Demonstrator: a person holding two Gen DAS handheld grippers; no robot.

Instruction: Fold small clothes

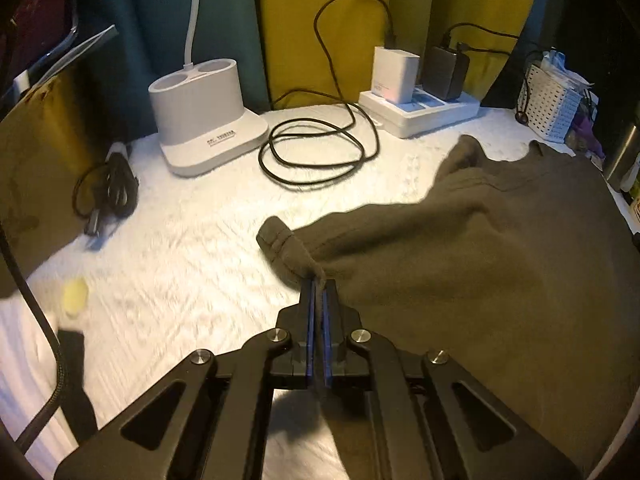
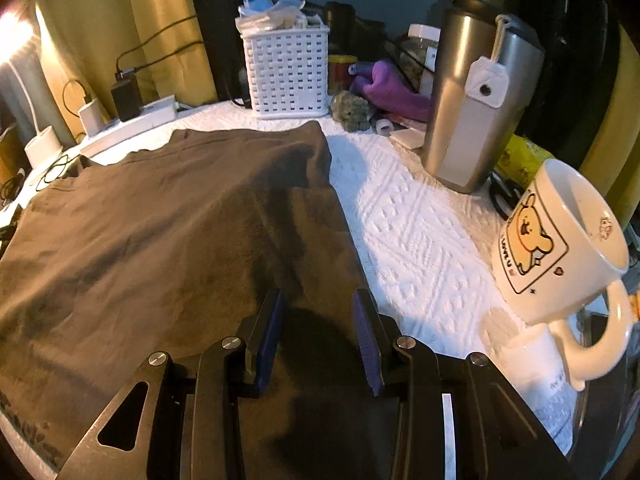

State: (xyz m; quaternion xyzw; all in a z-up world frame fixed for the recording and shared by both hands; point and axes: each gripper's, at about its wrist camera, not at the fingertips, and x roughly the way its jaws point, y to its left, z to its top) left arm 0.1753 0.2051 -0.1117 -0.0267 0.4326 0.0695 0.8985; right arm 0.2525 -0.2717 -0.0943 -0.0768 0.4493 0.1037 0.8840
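A dark olive-brown T-shirt [image 1: 480,260] lies spread on the white textured table cover [image 1: 180,240]. My left gripper [image 1: 319,286] is shut on the shirt's sleeve edge, and the sleeve [image 1: 286,246] is bunched just ahead of the fingertips. In the right wrist view the same shirt [image 2: 160,220] covers the left and middle of the table. My right gripper [image 2: 318,300] is open, with its blue-padded fingers [image 2: 268,332] just above the shirt's right part near its edge. Nothing is between them.
A white lamp base [image 1: 204,116], coiled black cable [image 1: 316,148] and power strip with chargers [image 1: 420,108] stand at the back. A white basket [image 2: 286,74], steel tumbler [image 2: 476,96] and bear mug [image 2: 560,236] stand right of the shirt. A small yellow object [image 1: 75,296] lies at left.
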